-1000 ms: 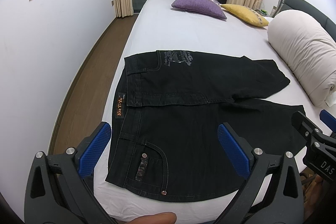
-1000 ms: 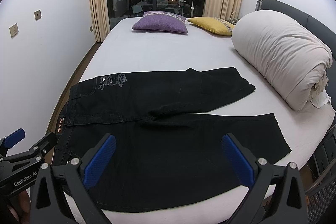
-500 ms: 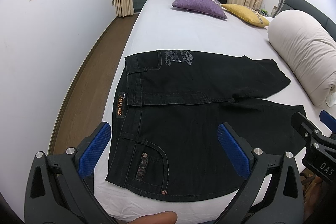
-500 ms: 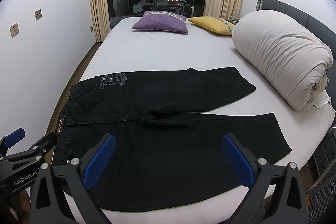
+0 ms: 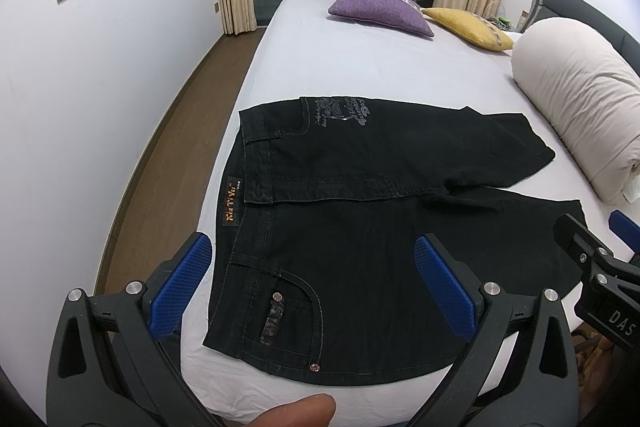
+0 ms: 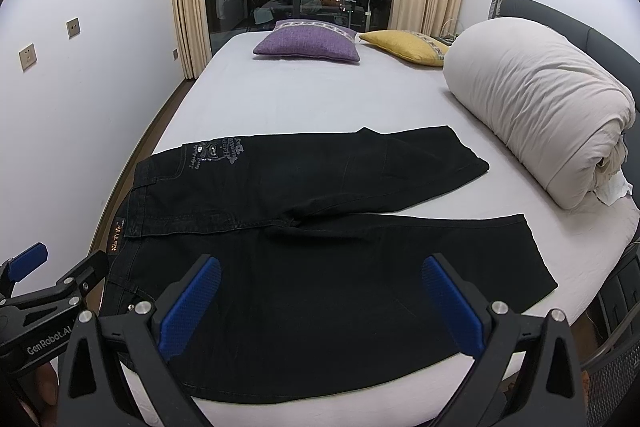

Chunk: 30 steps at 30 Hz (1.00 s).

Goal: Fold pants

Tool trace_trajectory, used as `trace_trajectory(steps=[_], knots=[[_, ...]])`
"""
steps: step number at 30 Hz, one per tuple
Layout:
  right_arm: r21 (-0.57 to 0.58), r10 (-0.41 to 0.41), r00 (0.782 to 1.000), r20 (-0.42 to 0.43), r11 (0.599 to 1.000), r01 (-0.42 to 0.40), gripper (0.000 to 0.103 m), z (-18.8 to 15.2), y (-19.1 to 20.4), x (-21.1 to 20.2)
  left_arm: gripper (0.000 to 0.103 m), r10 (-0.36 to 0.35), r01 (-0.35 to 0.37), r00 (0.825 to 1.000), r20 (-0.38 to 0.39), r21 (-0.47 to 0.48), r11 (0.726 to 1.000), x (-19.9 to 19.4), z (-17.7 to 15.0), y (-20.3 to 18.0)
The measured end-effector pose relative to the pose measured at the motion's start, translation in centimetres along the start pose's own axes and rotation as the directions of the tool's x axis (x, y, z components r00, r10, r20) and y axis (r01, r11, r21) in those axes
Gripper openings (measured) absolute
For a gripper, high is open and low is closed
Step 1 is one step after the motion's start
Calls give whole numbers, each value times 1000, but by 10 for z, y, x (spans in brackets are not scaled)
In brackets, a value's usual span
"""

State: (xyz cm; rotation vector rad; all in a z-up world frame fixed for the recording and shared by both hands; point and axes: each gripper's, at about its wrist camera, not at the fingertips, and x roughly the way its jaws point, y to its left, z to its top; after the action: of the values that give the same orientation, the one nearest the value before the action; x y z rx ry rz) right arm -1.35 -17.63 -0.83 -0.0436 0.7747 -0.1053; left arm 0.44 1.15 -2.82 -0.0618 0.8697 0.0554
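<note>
Left wrist view: nothing has shifted; black denim pants (image 5: 360, 227) lie flat on the white bed (image 5: 360, 67), waistband at nine o'clock. Left gripper (image 5: 312, 287) and right gripper (image 6: 320, 303) hover wide, empty; folding unstarted.

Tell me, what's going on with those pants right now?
Left gripper and right gripper open, empty, above the bed. Black pants flat, unfolded. Nothing in the way.

Left gripper (image 5: 308, 283) and right gripper (image 6: 320, 299) hover, jaws spread.
</note>
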Motion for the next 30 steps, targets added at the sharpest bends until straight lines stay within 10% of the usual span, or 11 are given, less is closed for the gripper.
trace_trajectory(steps=[19,24,30], knots=[[-28,45,998,-37,999,-46,103,11,3,32,103,-62,62,998,-16,-22,998,38,18,13],[-74,206,979,-15,976,-206,103,29,-3,53,103,-278,276,956,-97,-39,960,81,43,19],[-188,390,921,-20,903,-386,103,60,-19,89,103,-200,213,964,-177,61,975,144,85,23]])
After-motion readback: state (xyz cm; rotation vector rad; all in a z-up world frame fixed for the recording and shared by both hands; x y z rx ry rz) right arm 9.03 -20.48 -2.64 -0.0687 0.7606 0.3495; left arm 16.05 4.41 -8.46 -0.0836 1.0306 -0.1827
